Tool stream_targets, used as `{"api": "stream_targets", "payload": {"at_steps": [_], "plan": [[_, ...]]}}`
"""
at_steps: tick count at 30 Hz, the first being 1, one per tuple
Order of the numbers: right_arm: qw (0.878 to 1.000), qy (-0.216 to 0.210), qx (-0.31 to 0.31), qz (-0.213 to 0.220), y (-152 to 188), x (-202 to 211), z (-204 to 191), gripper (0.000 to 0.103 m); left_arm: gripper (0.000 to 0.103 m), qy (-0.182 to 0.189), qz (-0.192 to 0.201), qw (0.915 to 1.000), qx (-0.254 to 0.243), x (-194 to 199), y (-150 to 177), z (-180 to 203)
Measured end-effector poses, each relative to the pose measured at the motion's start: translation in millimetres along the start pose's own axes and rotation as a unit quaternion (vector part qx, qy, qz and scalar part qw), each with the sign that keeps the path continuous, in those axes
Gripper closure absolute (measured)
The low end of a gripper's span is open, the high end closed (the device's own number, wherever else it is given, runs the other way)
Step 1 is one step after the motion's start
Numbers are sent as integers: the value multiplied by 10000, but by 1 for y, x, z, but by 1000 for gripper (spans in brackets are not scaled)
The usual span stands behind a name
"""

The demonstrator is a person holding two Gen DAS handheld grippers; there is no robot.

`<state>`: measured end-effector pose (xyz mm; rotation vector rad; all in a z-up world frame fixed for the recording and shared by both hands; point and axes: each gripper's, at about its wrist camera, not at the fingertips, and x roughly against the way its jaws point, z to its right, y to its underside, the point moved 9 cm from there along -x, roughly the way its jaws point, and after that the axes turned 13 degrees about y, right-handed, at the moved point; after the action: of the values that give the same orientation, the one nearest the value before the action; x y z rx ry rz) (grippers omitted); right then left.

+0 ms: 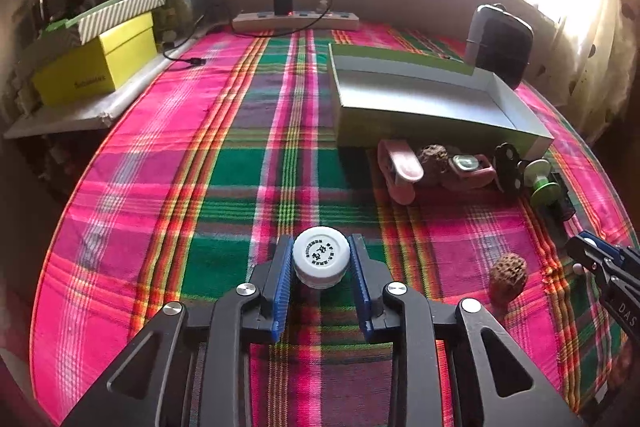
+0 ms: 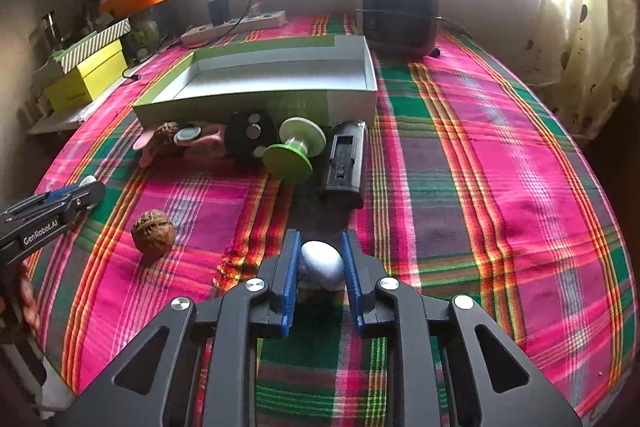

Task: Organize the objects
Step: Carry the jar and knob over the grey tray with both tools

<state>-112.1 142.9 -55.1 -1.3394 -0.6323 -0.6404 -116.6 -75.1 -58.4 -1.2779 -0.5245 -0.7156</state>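
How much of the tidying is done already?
Nothing looks put away yet: the open box looks empty. In hand: the left tongs grip a white bottle cap, and the right tongs grip a white egg-shaped object. Left: a walnut, green spool and others outside the box.

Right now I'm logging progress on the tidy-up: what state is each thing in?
Left hand-held gripper: shut on the white bottle cap.
Right hand-held gripper: shut on the white egg-shaped ball.
Open box: nothing visible inside.
Loose walnut: lying on the cloth, ungrasped.
Green spool: tipped on its side.
Power strip: charger plugged in.
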Motion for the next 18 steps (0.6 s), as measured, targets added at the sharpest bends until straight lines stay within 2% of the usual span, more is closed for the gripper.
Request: {"api": "stream_targets", "payload": {"at_steps": [10, 18], "plan": [[9997, -31, 27, 244, -31, 6, 4, 80, 78, 192, 187, 9995, -137, 5, -31, 14], [9993, -183, 46, 327, -71, -6, 6, 80, 78, 538, 266, 9980, -206, -3, -67, 28]]}}
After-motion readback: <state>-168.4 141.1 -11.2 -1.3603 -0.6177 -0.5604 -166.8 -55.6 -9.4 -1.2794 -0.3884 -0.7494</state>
